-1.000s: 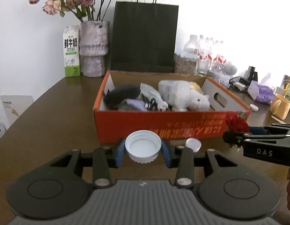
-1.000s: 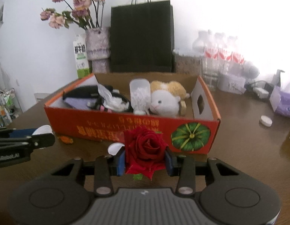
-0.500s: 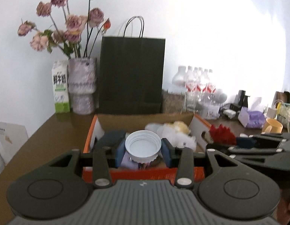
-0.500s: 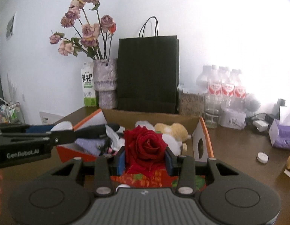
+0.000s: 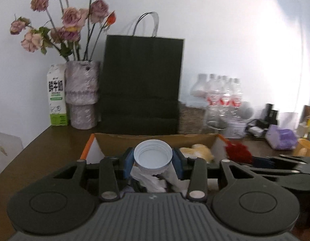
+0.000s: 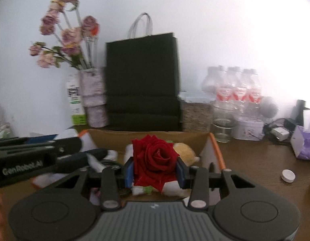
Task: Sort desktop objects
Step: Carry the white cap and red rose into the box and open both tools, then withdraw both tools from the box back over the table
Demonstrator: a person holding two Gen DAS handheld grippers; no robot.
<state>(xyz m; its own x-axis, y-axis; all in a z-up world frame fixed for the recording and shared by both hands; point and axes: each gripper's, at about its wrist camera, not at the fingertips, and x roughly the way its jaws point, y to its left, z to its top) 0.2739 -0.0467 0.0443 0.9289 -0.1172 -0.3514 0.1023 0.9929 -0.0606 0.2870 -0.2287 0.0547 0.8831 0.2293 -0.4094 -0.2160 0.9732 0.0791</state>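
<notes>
Left hand-held gripper (image 5: 153, 159): clenched on a white jar lid (image 5: 153, 156), open side toward the camera, blue pads pressing its rim on both sides; held above the near part of the orange cardboard box (image 5: 155, 137). Right hand-held gripper (image 6: 155, 169): grasping a red rose (image 6: 155, 158) between its blue pads, bloom facing the camera, over the same box; in the left view it shows at right beside the left one. Box contents, partly hidden: a yellow plush toy (image 6: 185, 150), crumpled white plastic (image 5: 148, 179), a dark object (image 6: 82, 157). Far side of the brown worktop (image 6: 255, 160): black paper bag (image 5: 141, 84), vase of dried pink flowers (image 5: 81, 94), milk carton (image 5: 57, 98), pack of water bottles (image 6: 237, 92). Right of the box: a small white cap (image 6: 288, 175) lying on the worktop, purple tissue pack (image 6: 305, 145).
</notes>
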